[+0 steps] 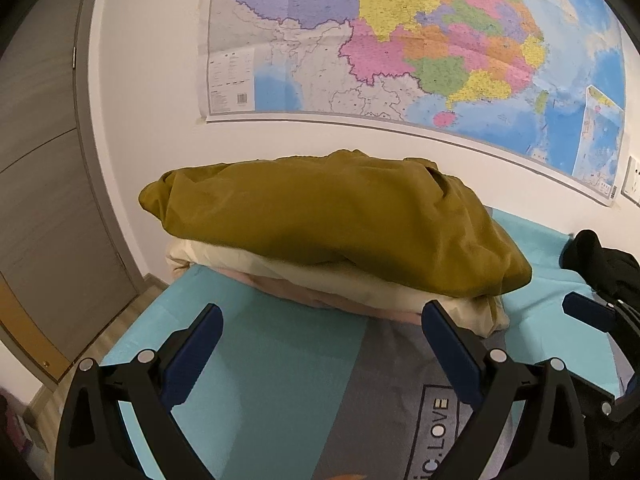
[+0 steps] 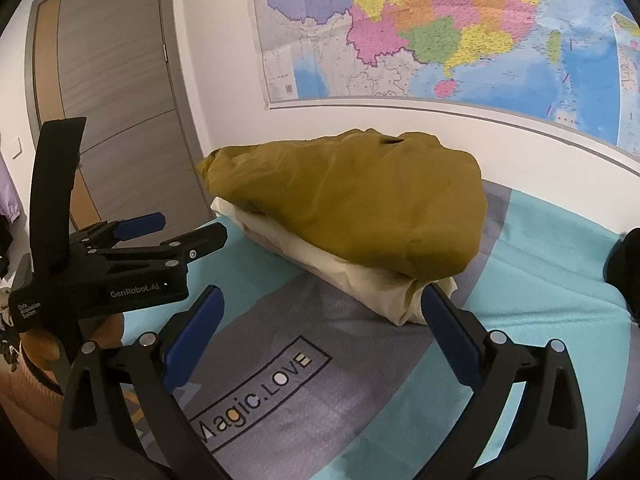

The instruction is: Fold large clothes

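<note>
Room: bedroom corner, big colourful wall map (image 1: 420, 48) on a white wall, grey-brown door (image 2: 116, 92) off to the left.
Surface: bed with a teal and grey sheet (image 2: 280, 320), "Magic.LOVE" printed on the grey patch.
Clothes: a stack at the far side of the bed by the wall. Mustard-olive garment (image 1: 332, 220) on top, folded but puffy, cream garment (image 1: 312, 276) under it, and a pinkish layer (image 1: 320, 300) peeking out at the bottom.
Other stuff: black bundle of fabric (image 1: 604, 264) at the right edge of the bed, maybe the next piece to fold, can't tell what it is.
Left claw (image 1: 320, 332): wide open, nothing in it, hovering over the sheet just in front of the stack.
Right claw (image 2: 320, 316): also wide open and empty, its right finger tip sits just beside the cream corner of the stack, whether it touches I can't tell.
Key relation: the stack lies straight ahead of both claws, long axis running left-right along the wall. Seen from the right wrist, the left claw sits off to the left near the stack's left end, while the right claw lines up with the near right corner. Right looks a bit nearer to the fabric.
My guess: this pile looks done, so the next move is probably the right claw swinging over to that black bundle, which is well apart from the left one.
</note>
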`<action>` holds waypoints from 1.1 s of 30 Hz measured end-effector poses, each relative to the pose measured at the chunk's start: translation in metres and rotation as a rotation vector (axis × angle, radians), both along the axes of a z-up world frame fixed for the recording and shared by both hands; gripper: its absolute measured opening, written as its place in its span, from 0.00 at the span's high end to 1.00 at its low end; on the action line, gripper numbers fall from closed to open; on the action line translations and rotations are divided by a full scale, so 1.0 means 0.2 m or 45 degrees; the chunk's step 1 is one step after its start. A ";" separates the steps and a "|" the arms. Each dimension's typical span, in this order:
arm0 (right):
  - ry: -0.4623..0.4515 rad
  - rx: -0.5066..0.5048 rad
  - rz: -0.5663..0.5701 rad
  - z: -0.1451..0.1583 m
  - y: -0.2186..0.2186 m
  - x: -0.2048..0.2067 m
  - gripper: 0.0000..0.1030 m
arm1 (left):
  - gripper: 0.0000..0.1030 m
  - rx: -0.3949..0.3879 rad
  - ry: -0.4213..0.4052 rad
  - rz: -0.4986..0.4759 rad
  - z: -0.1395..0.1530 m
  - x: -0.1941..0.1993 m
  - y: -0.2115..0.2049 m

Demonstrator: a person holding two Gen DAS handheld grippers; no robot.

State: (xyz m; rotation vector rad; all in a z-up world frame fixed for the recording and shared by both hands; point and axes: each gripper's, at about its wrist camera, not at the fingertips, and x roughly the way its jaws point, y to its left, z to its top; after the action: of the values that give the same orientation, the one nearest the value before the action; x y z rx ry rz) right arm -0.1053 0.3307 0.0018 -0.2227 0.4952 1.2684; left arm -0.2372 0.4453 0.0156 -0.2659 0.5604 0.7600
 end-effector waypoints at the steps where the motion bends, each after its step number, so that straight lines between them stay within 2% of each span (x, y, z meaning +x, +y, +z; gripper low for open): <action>1: -0.001 0.002 -0.002 0.00 0.00 0.00 0.06 | 0.07 -0.003 -0.002 -0.001 0.00 -0.01 -0.01; 19: 0.018 0.018 -0.023 -0.02 -0.09 -0.04 0.06 | 0.07 0.055 0.007 -0.025 0.03 -0.04 -0.12; 33: 0.020 0.037 -0.021 -0.02 -0.14 -0.05 0.06 | 0.07 0.054 0.011 -0.035 0.02 -0.06 -0.18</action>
State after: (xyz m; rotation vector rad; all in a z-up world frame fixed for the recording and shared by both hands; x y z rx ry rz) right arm -0.1158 0.3028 -0.0023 -0.1842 0.4909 1.2615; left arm -0.2497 0.4099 0.0200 -0.2151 0.5547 0.7458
